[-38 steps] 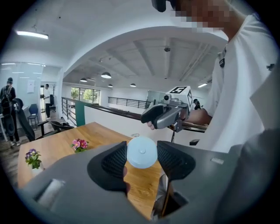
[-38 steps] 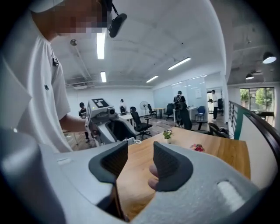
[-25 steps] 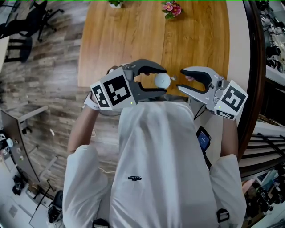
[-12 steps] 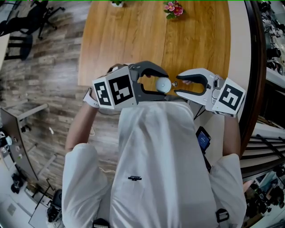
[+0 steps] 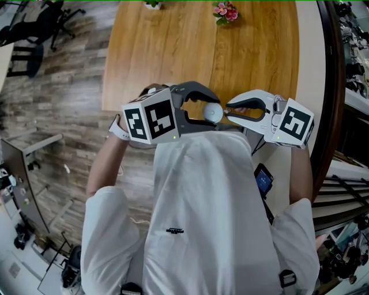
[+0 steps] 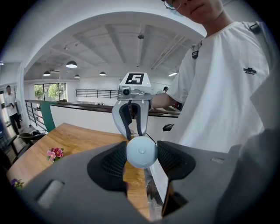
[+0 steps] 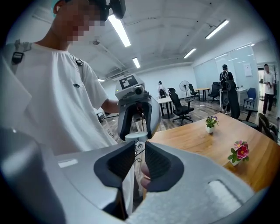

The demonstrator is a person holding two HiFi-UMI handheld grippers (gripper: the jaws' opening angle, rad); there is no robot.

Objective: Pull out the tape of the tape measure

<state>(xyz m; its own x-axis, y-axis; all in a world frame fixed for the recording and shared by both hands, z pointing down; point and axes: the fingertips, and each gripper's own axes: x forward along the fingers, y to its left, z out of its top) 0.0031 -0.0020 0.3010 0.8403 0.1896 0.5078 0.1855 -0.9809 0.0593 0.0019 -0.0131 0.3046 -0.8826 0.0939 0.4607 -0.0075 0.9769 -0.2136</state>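
Closest to you, along the bottom of the head view, is your white T-shirt point(image 5: 202, 219). Just above it, at mid-frame, your two tools meet tip to tip in front of your chest.

Your left tool point(image 6: 141, 158) is clamped on the tape measure point(image 6: 141, 152), a round pale-blue case with a small button at its centre. Both dark ribbed pads press on its sides, so the jaws stand wide around it. The case hangs in the air over the near edge of the counter.

Your right tool point(image 7: 139, 151) comes in from the right of the head view and has just been closing its jaws. They are down to a slim gap, and the small wire pull loop point(image 7: 139, 147) at the case's side sits between the tips. The pads do not visibly pinch it. Something pinkish lower in that gap is too blurred to name.

Beyond the tools the wooden counter point(image 5: 161, 52) fills the upper middle of the frame. At the top edge of the frame stands a little pot of pink flowers point(image 5: 223, 10), with a second small green plant point(image 5: 151, 3) to its left. Grey plank floor point(image 5: 63, 103) runs down the left side, and a black office chair point(image 5: 40, 23) sits in the upper left corner.
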